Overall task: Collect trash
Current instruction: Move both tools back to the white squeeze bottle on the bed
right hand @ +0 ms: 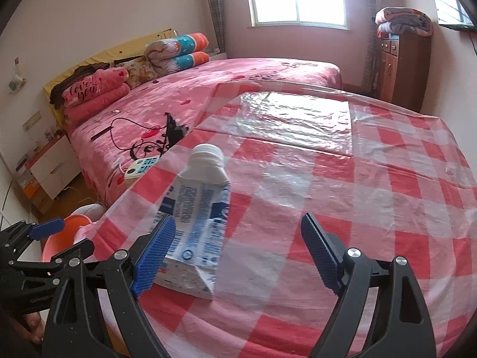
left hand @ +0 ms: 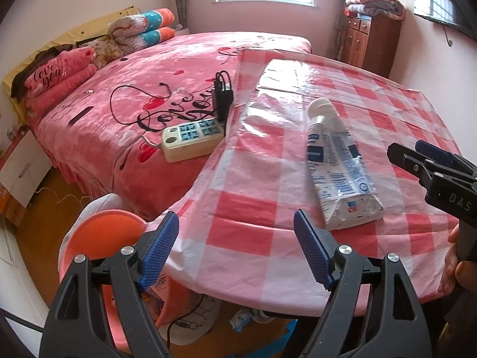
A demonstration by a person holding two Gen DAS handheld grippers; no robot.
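While both grippers hang over the near edge of the table point(right hand: 387, 179), its red-and-white checked plastic cloth point(left hand: 238, 197) carries one piece of trash: a flattened white milk carton point(left hand: 337, 161) with blue print and a white screw cap, lying in the right half of the left wrist frame, cap toward the top. The left gripper point(left hand: 237, 249) sits at the bottom centre of its own view, jaws wide apart with nothing between them, above the table edge. The right gripper point(right hand: 235, 246) is likewise spread wide and empty; its left blue pad point(right hand: 155, 256) overlaps the carton's point(right hand: 193, 226) lower edge in the right wrist frame. Lower left, an orange basin point(left hand: 110, 232) sits beside the table. A white power strip point(left hand: 190, 138) lies on the pink bed point(left hand: 149, 68) at centre left.
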